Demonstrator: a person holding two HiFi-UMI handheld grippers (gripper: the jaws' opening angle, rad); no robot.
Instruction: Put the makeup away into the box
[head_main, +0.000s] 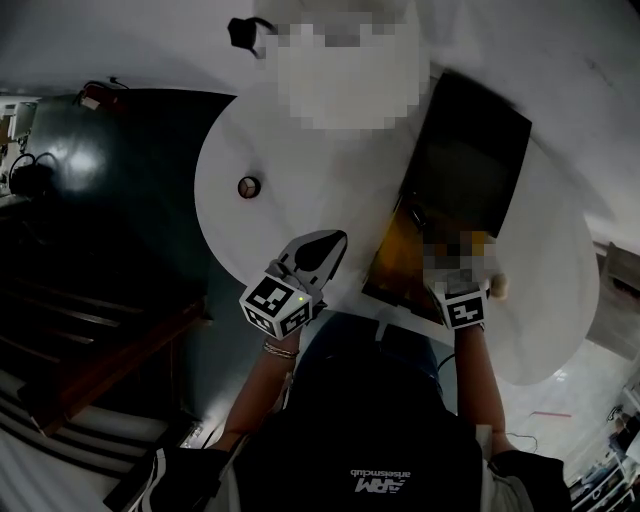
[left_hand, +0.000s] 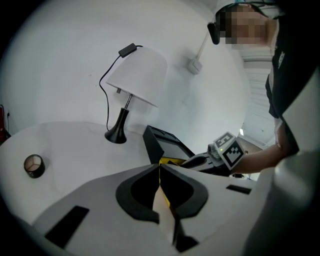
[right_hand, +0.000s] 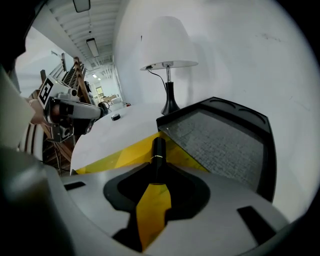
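Note:
The box lies open on the white table (head_main: 300, 170), its black lid (head_main: 465, 160) tipped back and its yellow inside (head_main: 398, 258) facing up. My right gripper (head_main: 445, 262) hangs over the yellow part, shut on a slim black makeup tube (right_hand: 158, 150) that sticks out past its tips. In the right gripper view the grey-lined lid (right_hand: 220, 145) rises to the right of the tube. My left gripper (head_main: 322, 250) is shut and empty, just left of the box above the table. A small round jar (head_main: 248, 186) sits alone on the table, further left.
A white-shaded lamp (left_hand: 137, 75) on a black stem stands at the back of the table by the wall. The table's front edge runs close under both grippers. Dark floor and furniture (head_main: 90, 300) lie to the left. The round jar (left_hand: 33, 165) is far from the box (left_hand: 165, 145).

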